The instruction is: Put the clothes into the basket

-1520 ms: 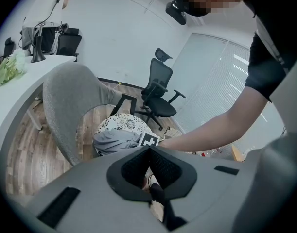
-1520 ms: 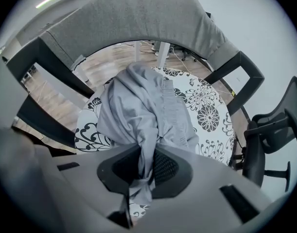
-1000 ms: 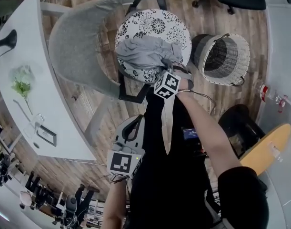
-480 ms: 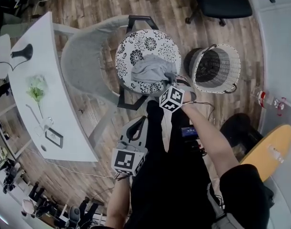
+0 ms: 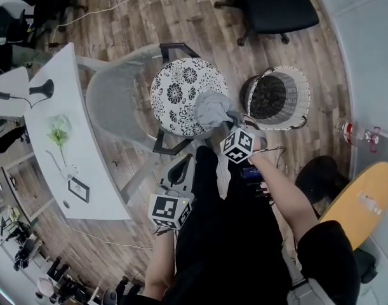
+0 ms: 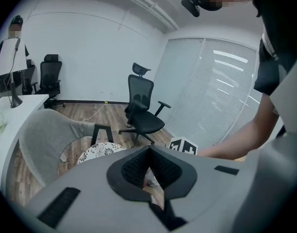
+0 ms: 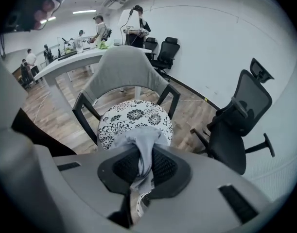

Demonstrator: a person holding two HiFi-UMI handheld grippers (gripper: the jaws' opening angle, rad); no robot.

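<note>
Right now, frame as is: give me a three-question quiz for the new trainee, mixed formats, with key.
1. True or false: the grey garment lies inside the basket.
2. Multiple choice: what is the right gripper shut on? A) the grey garment B) a chair leg C) nothing
3. Fill in: the left gripper has its jaws together and holds ____.

Key: 1 false, since the garment hangs from the right gripper over the patterned chair seat. 2 A. 3 nothing.
</note>
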